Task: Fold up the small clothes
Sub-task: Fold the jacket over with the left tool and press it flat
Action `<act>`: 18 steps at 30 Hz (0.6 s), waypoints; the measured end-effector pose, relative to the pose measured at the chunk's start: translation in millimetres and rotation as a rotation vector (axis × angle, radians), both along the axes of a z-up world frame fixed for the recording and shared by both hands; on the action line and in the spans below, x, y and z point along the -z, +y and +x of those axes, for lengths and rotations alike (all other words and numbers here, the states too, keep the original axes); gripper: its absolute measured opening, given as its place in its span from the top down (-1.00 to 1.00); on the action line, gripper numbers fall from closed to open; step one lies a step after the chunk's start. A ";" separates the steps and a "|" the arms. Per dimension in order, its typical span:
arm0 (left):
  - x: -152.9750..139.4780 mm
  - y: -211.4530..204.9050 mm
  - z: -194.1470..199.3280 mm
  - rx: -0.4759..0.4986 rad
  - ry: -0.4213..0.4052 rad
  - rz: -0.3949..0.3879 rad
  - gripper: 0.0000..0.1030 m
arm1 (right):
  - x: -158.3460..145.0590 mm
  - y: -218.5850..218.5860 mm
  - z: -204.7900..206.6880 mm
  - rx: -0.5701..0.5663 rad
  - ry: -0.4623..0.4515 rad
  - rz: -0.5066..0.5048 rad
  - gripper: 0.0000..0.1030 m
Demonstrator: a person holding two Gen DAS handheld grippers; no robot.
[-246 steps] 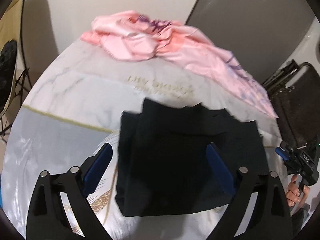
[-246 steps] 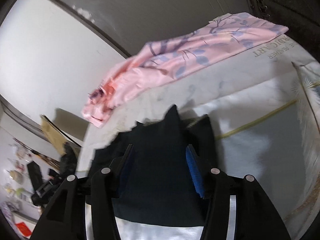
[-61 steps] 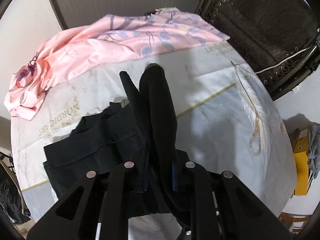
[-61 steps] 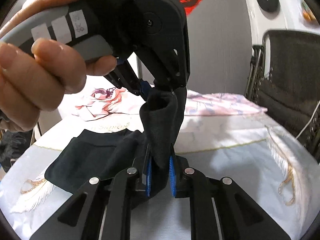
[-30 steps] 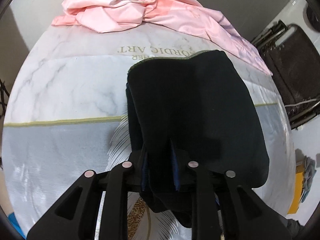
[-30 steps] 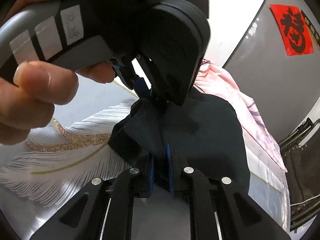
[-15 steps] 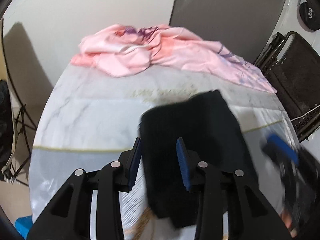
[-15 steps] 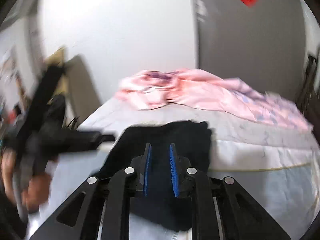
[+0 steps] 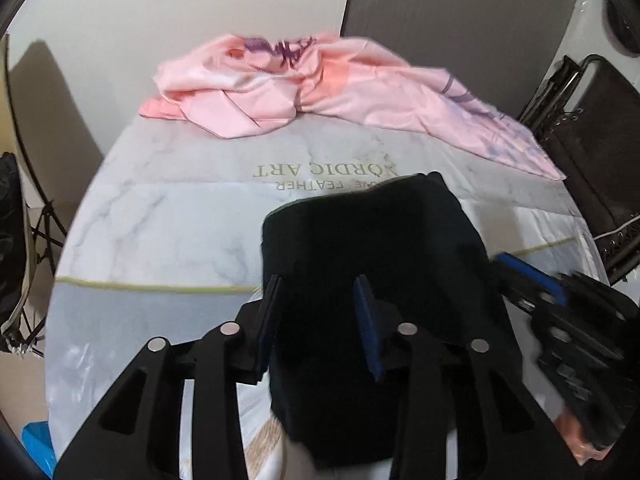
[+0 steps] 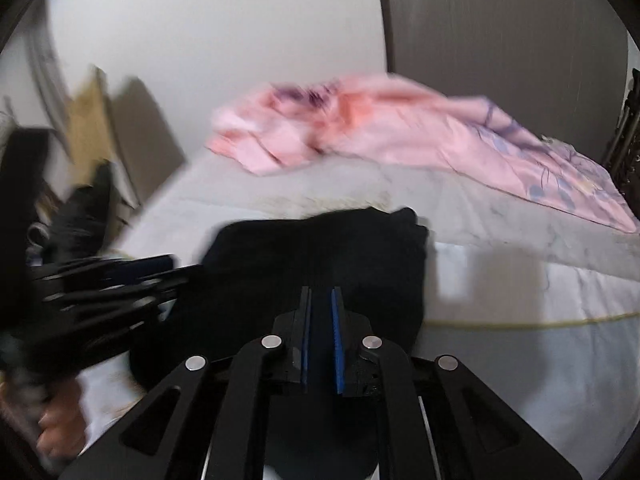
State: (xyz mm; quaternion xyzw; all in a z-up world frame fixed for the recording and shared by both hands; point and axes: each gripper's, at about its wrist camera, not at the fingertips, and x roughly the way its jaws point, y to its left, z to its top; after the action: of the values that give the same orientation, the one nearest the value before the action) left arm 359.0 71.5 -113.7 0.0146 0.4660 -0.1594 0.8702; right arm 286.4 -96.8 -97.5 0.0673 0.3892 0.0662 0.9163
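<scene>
Garments number two: one folded black garment (image 9: pixel 372 264) beneath my parted, empty left gripper (image 9: pixel 318 322) and nearly-together right gripper (image 10: pixel 320 326), one pink cloth (image 9: pixel 320 88) beyond.

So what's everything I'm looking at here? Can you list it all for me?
black garment: one, black, folded, lying near the middle of the table.
pink cloth: one, pink with purple print, crumpled along the table's far edge.
table cover: one, white marble pattern with gold lettering and a gold line, under both fabrics.
folding chair: one, dark, right of the table.
blue item: one, blue, low at the left edge; too cut off to identify.
left gripper: one, black with blue pads, open above the garment.
right gripper: one, black with blue pads, narrowly parted, nothing between.
</scene>
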 end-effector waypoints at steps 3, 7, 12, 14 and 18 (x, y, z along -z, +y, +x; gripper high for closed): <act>31.6 -5.6 -7.1 0.011 0.075 0.046 0.06 | 24.6 4.4 -18.8 -0.022 0.080 0.029 0.80; 43.7 -3.4 -12.0 -0.039 0.045 0.047 -0.18 | 44.0 1.3 -24.7 -0.002 0.060 0.049 0.86; 13.6 27.6 -29.2 -0.074 0.064 -0.159 0.05 | 5.3 -19.6 -50.9 0.019 -0.033 0.120 0.78; 12.5 29.2 -39.3 -0.083 0.055 -0.169 0.02 | 4.7 -22.7 -62.4 0.023 -0.032 0.121 0.78; 53.2 10.2 -44.6 -0.114 0.097 -0.111 -0.12 | 36.3 -10.9 -62.5 0.003 0.005 0.077 0.84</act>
State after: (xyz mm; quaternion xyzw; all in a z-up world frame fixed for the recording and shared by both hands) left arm 314.4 81.7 -166.9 -0.0680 0.4980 -0.1355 0.8538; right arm 223.9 -107.7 -133.8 0.1034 0.3884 0.0796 0.9122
